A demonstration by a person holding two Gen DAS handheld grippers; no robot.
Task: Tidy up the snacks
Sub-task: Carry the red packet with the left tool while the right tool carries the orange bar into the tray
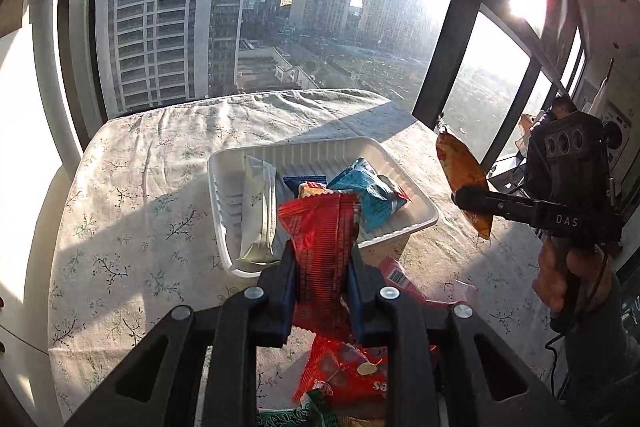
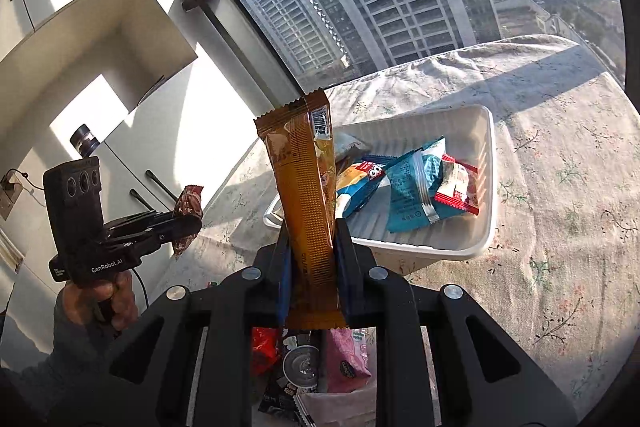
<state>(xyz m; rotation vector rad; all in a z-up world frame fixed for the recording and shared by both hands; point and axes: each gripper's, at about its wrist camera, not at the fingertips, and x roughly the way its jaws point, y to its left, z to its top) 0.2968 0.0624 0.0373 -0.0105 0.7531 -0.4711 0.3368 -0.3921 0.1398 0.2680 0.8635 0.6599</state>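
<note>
My left gripper [image 1: 320, 259] is shut on a red snack packet [image 1: 320, 239] and holds it upright above the near edge of the white tray [image 1: 296, 149]. My right gripper [image 2: 310, 239] is shut on a long orange-brown snack bar [image 2: 306, 187], held upright above the table, near the tray's [image 2: 486, 163] near left corner. The tray holds several packets: a teal one [image 2: 416, 187], a red-and-white one [image 2: 458, 189] and a pale green one [image 1: 260, 211]. The right gripper [image 1: 466, 199] also shows in the left wrist view with its bar [image 1: 460, 175]; the left gripper [image 2: 192, 223] shows in the right wrist view.
Loose packets lie on the floral tablecloth [image 1: 132, 195] below the grippers: a red one [image 1: 344, 375], a pink one [image 2: 346, 359], a dark one [image 2: 298, 367]. A large window [image 1: 280, 19] stands behind the table. White cabinets [image 2: 100, 39] are to the left.
</note>
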